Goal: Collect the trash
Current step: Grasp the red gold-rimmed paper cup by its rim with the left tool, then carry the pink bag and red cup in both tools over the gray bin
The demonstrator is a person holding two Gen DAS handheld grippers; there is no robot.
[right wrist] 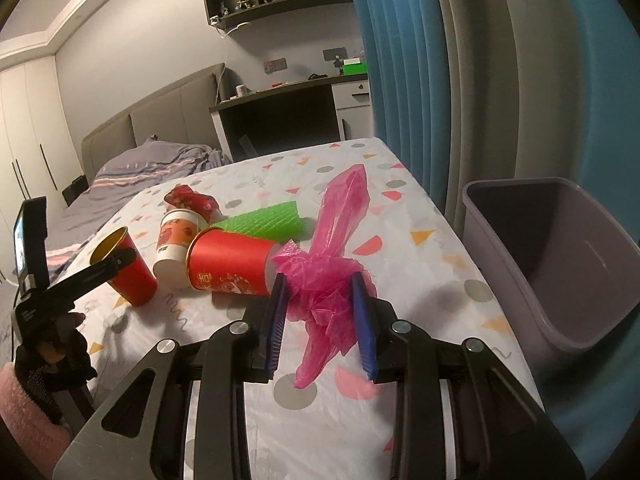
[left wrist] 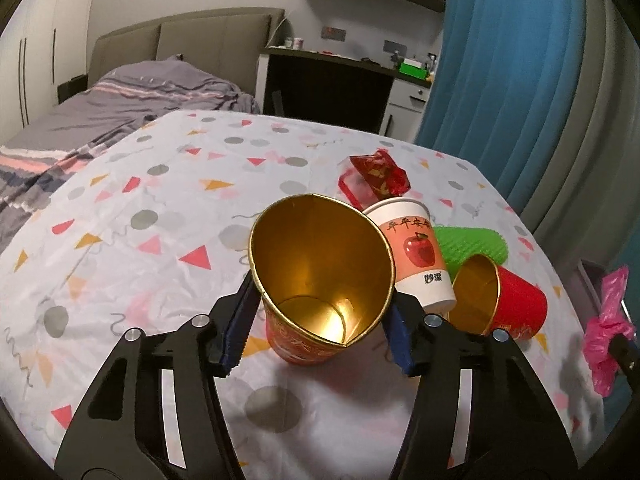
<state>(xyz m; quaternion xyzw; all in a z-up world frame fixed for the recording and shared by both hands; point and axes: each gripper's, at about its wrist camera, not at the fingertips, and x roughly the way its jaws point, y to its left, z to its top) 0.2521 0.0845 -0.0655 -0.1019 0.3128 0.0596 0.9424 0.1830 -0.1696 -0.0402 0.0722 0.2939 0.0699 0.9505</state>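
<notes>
Table (right wrist: 440, 240) under a white cloth with coloured triangles and grey dots carries all the trash, a bed beyond its far-left edge and blue curtains on the right. Grey bin (right wrist: 560, 280) sits just off the table's right edge, open mouth tipped toward you, nothing visible inside.

Your left gripper (left wrist: 320, 304) has its blue pads on either side of the upright red cup (left wrist: 312, 280), gold lining facing the camera. The rim is squashed from round into a pointed oval, so you are squeezing it; the cup's base looks to be on the cloth. In the right wrist view the same gripper (right wrist: 120, 258) shows from the side at that cup (right wrist: 132, 276), with your gloved hand on its handle.

Your right gripper (right wrist: 320, 304) is clamped at a narrow gap on the crumpled pink plastic bag (right wrist: 324, 280); 1 long tail reaches away up the table, another hangs below the pads.

Rest of the pile, centre of the table:
- 2nd red cup (right wrist: 232, 264) on its side, base just beside the pink bag, mouth toward the white cup.
- Green ribbed tube (right wrist: 264, 220) lying behind it.
- White apple-print cup (left wrist: 416, 256), tilted, touching the held cup's rim in the left wrist view.
- Red crumpled wrapper (left wrist: 376, 176) at the far end of the pile.
</notes>
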